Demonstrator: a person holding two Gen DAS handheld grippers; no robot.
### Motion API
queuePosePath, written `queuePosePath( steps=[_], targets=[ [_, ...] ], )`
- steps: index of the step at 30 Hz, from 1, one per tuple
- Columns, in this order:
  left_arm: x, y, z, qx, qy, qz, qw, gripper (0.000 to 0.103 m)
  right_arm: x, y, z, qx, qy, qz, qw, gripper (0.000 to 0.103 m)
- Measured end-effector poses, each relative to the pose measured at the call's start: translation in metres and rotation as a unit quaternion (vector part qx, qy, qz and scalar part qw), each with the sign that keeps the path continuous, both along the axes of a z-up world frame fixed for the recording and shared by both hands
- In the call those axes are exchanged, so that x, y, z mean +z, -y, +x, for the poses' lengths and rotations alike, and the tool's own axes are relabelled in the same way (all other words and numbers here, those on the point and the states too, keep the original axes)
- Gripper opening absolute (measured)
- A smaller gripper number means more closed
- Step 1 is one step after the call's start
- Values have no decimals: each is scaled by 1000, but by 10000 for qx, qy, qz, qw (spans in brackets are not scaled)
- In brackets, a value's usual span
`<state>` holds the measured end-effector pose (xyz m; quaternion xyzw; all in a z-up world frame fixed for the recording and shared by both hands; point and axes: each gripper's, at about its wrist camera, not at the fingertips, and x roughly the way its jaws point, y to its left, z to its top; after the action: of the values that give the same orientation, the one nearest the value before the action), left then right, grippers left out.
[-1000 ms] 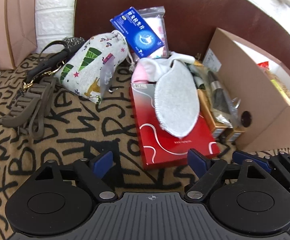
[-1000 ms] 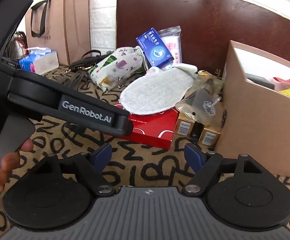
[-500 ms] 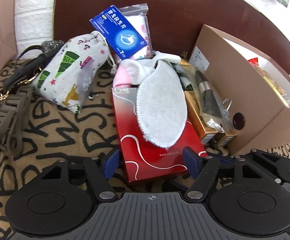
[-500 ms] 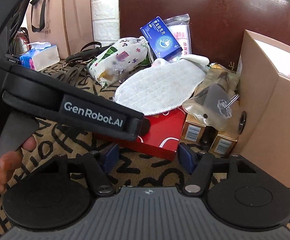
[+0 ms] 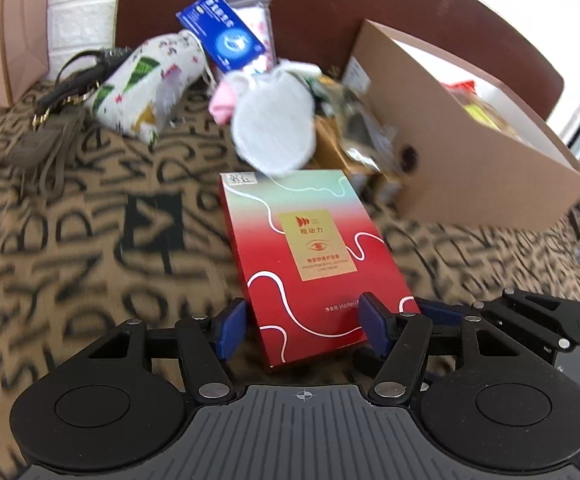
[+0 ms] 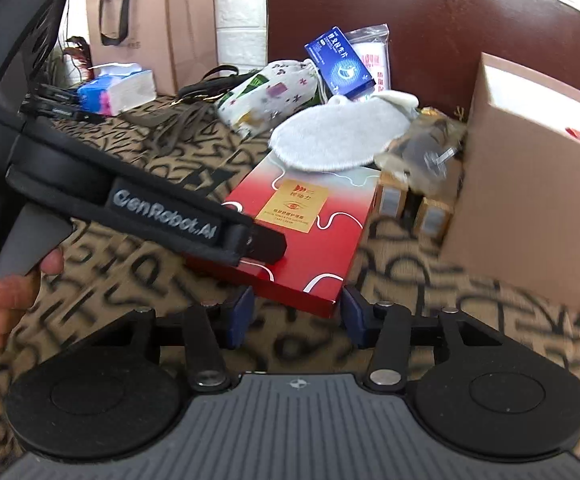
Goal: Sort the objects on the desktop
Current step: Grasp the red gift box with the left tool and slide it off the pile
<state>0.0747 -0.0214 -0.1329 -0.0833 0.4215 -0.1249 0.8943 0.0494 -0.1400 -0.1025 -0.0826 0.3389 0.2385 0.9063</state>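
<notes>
Red box of eye cream lies flat on the letter-patterned cloth of the bench, its far end just tucked under the grey oval pad, and its near end between both grippers. It is the landmark for everything else: the open cardboard carton stands beyond its right edge, two small gold cartons sit between it and that carton, and the printed drawstring pouch lies well off beyond its far left corner.

The box looks like thin glossy card: stiff along its length, light, and probably slick under rubber. Its broad faces would likely dent if squeezed hard, so the narrow long edges near the front corners are the sensible places to hold it.

The left gripper straddles the near end, one blue pad at each long edge; its jaws are closing, and the pads appear to be right at the card, though firm pressure cannot be confirmed. The right gripper sits at the near right corner with its jaws also closing; that corner lies between them, with a visible gap on the right side, so no hold yet.

The grey pad resting on the far end is soft and loose, and would probably slide off if the box is drawn away or tipped.
</notes>
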Motion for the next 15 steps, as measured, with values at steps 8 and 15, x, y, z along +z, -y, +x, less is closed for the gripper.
queuePosePath(
  steps=[8, 15],
  targets=[
    [2, 36, -57, -449, -42, 162, 9989, 63, 1, 21, -70, 52, -142, -119, 9998, 53],
    [2, 72, -95, -1032, -133, 177, 9944, 67, 5, 55, -118, -149, -363, -9, 9992, 54]
  ],
)
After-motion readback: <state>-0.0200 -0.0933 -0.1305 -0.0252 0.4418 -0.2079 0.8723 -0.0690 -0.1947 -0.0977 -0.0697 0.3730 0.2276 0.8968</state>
